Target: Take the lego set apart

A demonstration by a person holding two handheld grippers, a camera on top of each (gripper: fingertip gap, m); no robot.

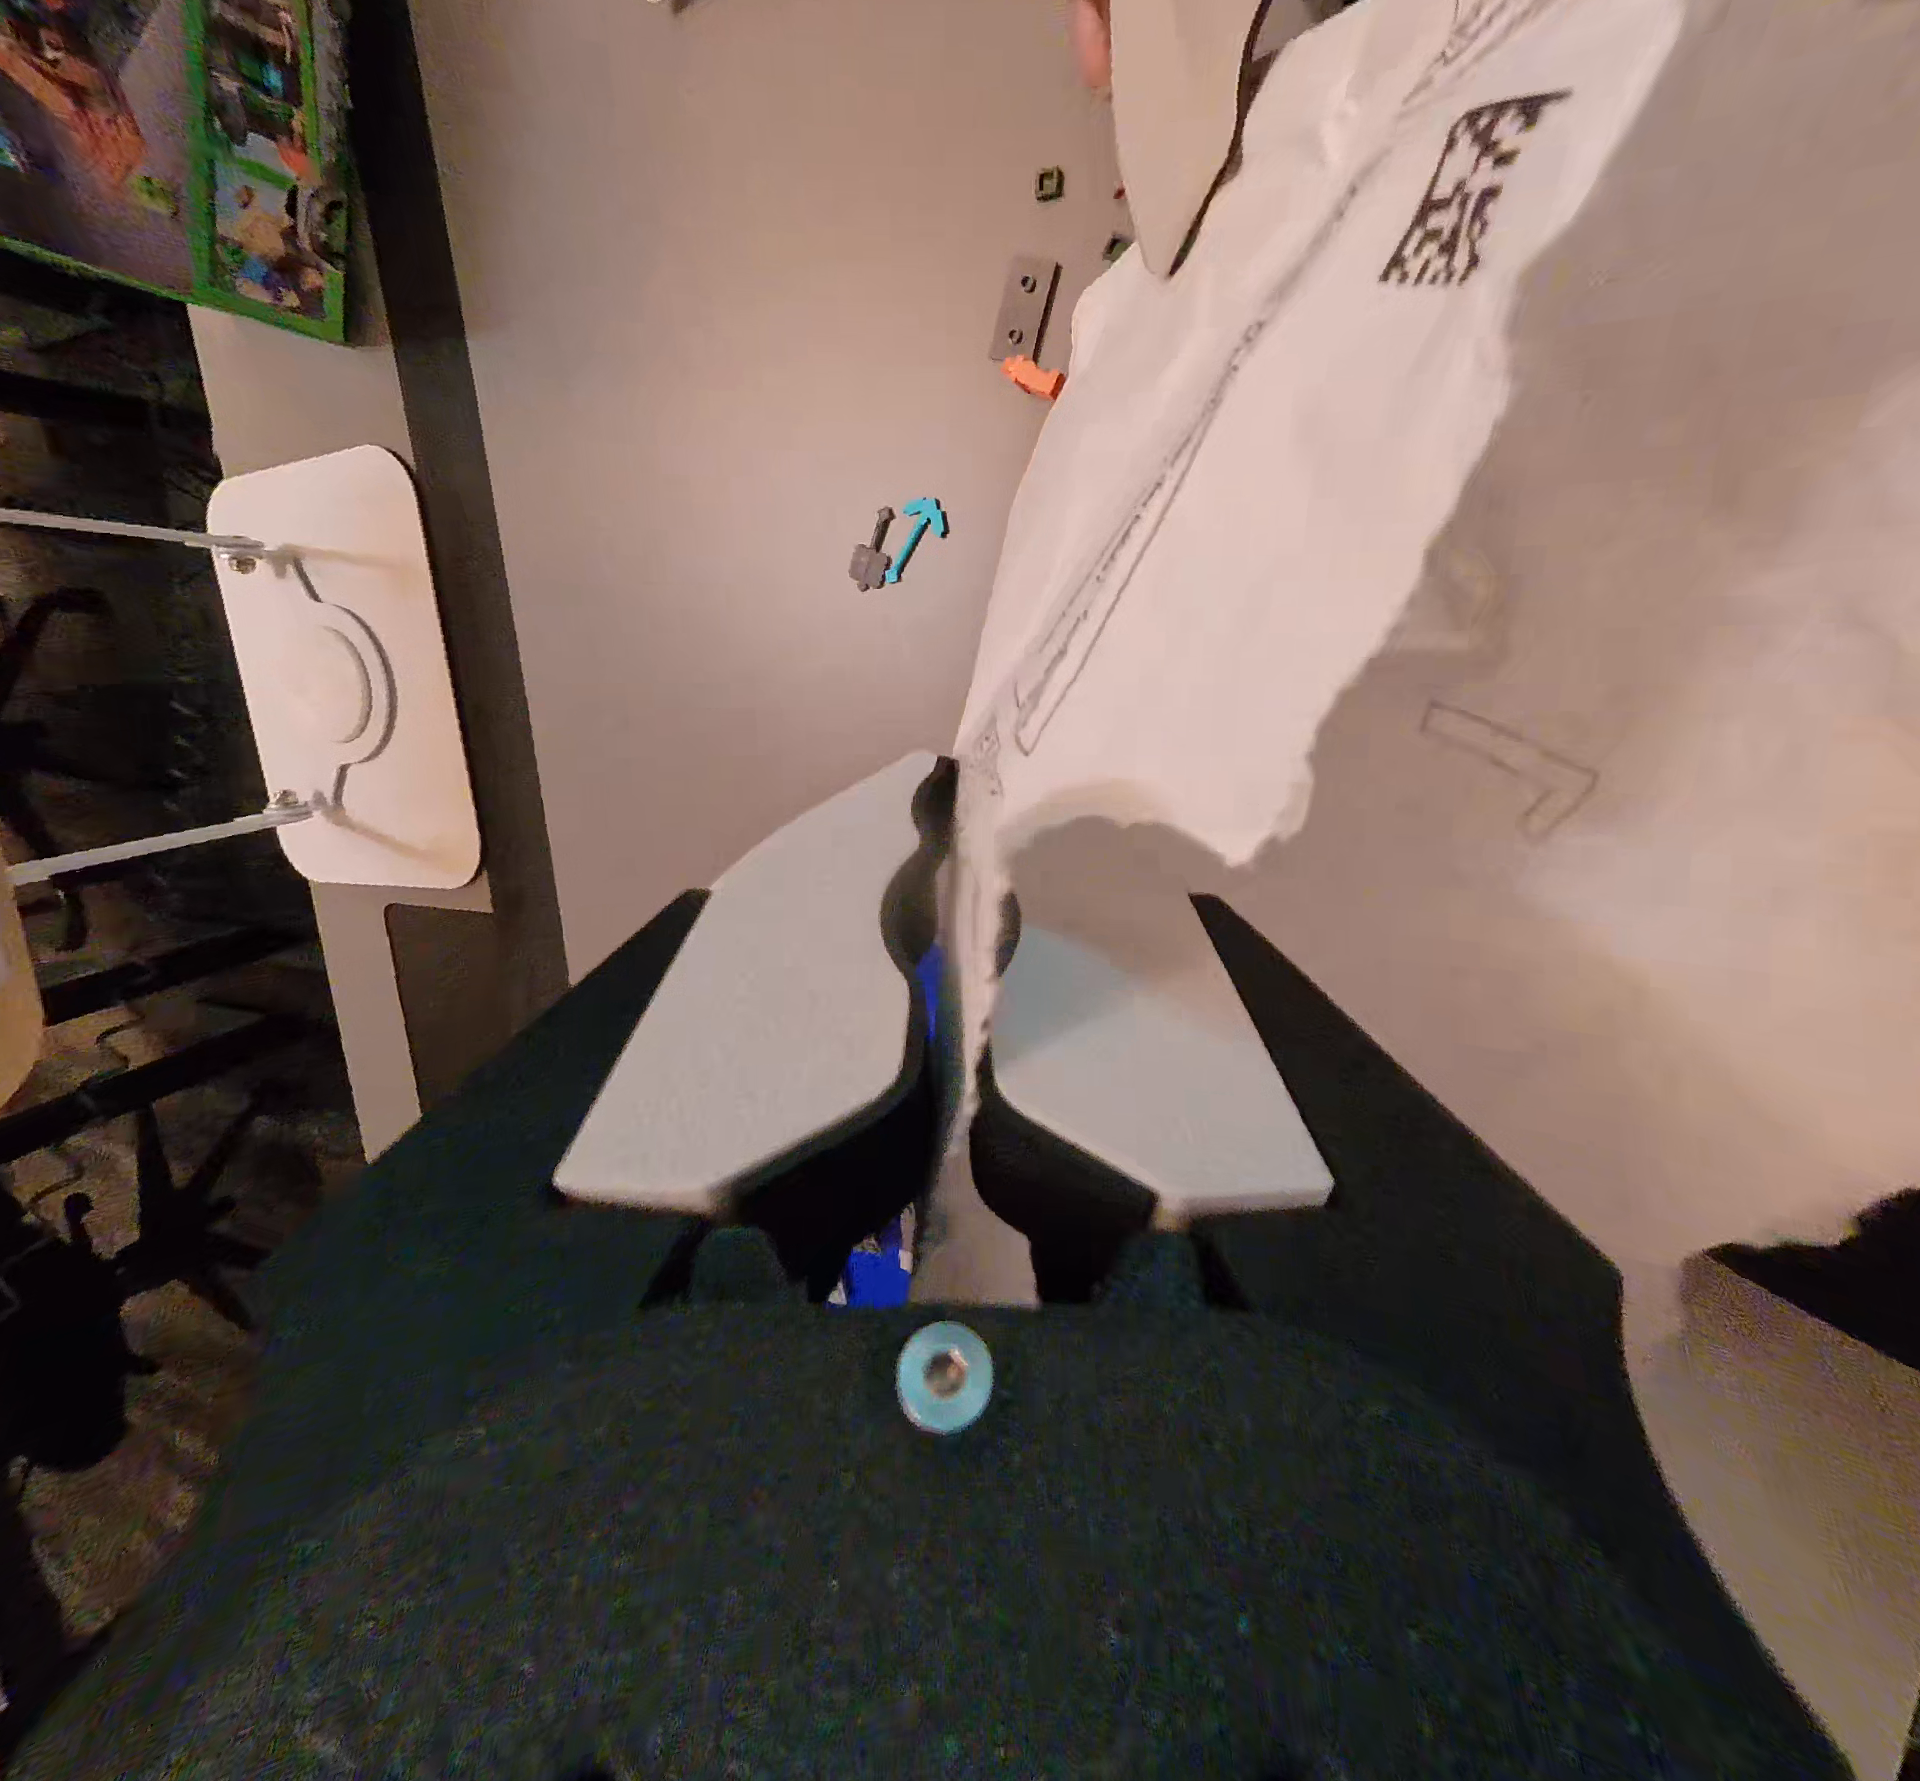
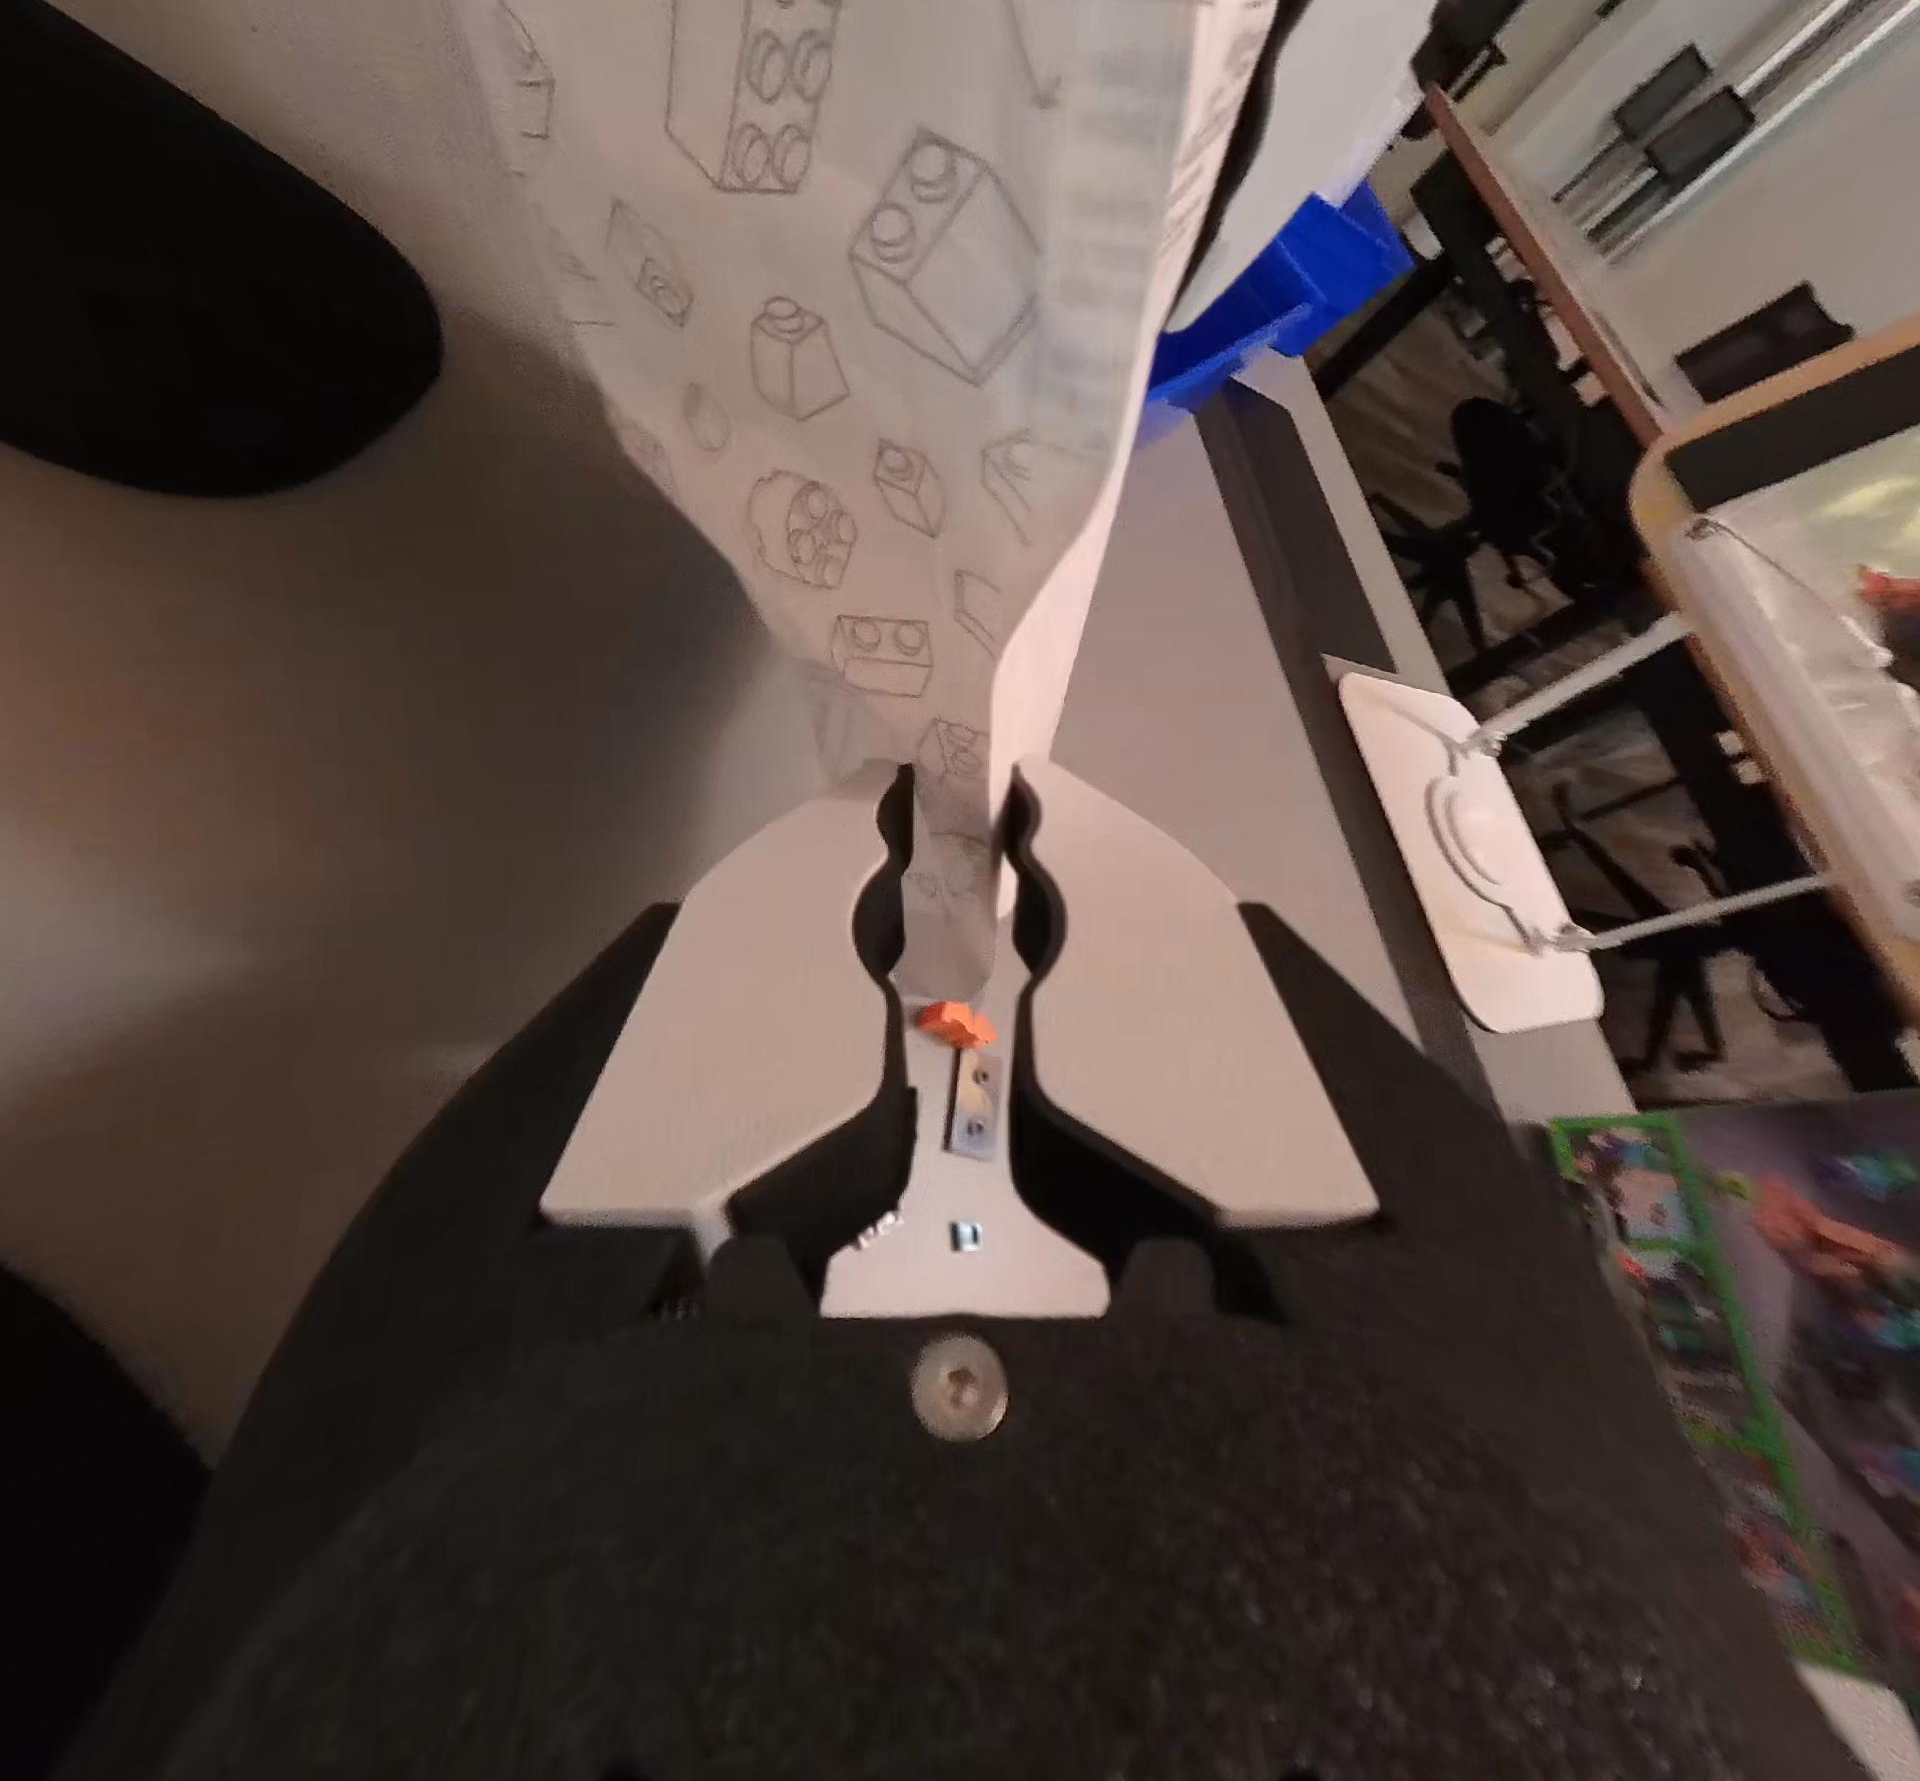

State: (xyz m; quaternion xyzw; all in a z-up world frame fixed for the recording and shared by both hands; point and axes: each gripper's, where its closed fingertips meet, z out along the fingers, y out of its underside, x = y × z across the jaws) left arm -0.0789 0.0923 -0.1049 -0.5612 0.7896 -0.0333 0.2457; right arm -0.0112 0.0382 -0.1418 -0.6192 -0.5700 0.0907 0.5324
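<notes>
Clamped tight on paper, the left claw (image 1: 951,796) pinches the torn edge of the white paper bag (image 1: 1299,505), its jaws all but closed with the sheet standing up between them. Over on the right, the right claw (image 2: 961,781) has the same paper bag (image 2: 831,329) at another edge, jaws narrowly parted around the fold (both grips look firm). By my read the step is pulling the bag open, so the hands should draw apart steadily and keep the tear running along one line, mouth tilted over the tabletop (image 1: 727,329). Loose lego pieces sit below and ahead of the left claw: a turquoise pickaxe (image 1: 920,536), a grey plate (image 1: 1023,308), an orange piece (image 1: 1034,377).
</notes>
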